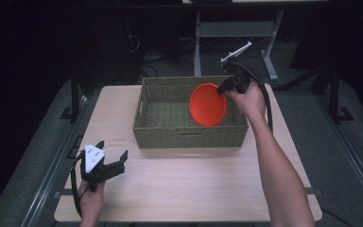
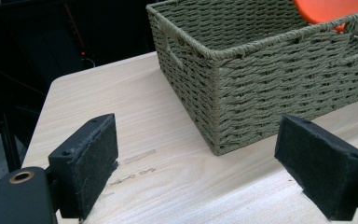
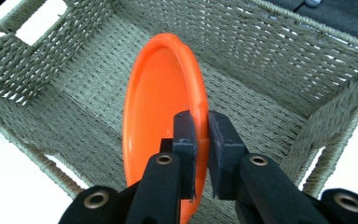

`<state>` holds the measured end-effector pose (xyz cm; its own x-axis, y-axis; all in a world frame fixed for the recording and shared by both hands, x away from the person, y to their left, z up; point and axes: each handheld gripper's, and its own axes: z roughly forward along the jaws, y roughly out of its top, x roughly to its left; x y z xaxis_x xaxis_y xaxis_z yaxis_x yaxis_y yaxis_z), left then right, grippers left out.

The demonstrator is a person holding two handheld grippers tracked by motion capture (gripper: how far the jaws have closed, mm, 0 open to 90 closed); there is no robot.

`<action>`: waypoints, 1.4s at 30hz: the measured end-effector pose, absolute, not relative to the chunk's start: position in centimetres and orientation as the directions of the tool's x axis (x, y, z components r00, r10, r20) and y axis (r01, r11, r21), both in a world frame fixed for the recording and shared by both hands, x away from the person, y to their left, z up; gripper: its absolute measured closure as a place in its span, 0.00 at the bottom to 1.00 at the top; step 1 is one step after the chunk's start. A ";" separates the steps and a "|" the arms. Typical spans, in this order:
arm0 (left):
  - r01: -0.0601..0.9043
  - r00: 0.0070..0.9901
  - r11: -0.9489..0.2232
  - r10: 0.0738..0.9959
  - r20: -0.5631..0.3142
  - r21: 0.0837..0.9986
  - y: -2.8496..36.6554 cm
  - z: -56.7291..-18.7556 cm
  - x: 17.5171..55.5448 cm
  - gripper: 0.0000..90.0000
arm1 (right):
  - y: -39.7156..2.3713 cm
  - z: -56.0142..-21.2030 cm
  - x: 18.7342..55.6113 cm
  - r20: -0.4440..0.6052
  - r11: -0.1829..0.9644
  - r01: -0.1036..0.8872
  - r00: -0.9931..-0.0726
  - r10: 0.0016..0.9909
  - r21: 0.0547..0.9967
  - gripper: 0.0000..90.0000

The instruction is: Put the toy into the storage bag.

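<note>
An orange plate (image 1: 208,104) hangs on edge inside the woven green basket (image 1: 160,124), toward its right side. My right gripper (image 1: 223,88) is shut on the plate's rim, which sits clamped between the two black pads (image 3: 185,135) in the right gripper view, with the plate (image 3: 161,102) over the basket floor (image 3: 74,107). My left gripper (image 1: 111,156) rests low at the table's front left, jaws wide apart and nothing between them. In the left gripper view its pads (image 2: 91,154) frame the basket's near corner (image 2: 214,93), and a sliver of the orange plate (image 2: 331,9) shows above the basket rim.
The basket stands at the middle back of a light wooden table (image 1: 184,184). Dark floor, cables and a grey metal stand (image 1: 231,33) lie beyond the far edge. Bare tabletop stretches in front of the basket.
</note>
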<state>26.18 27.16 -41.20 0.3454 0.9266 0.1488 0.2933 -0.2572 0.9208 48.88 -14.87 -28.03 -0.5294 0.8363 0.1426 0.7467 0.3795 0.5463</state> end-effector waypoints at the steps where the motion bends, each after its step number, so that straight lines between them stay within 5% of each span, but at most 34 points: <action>1: 0.292 0.346 -0.258 0.926 0.150 0.921 27.1 -41.2 26.2 0.14 | -14.9 -28.2 48.9 0.140 0.382 0.748 -0.529 0.837 0.543 0.91; 42: 0.292 0.344 -0.253 0.928 0.145 0.923 27.2 -41.2 26.2 0.14 | -14.0 -33.2 50.5 0.149 0.385 0.802 -0.495 0.856 0.456 0.91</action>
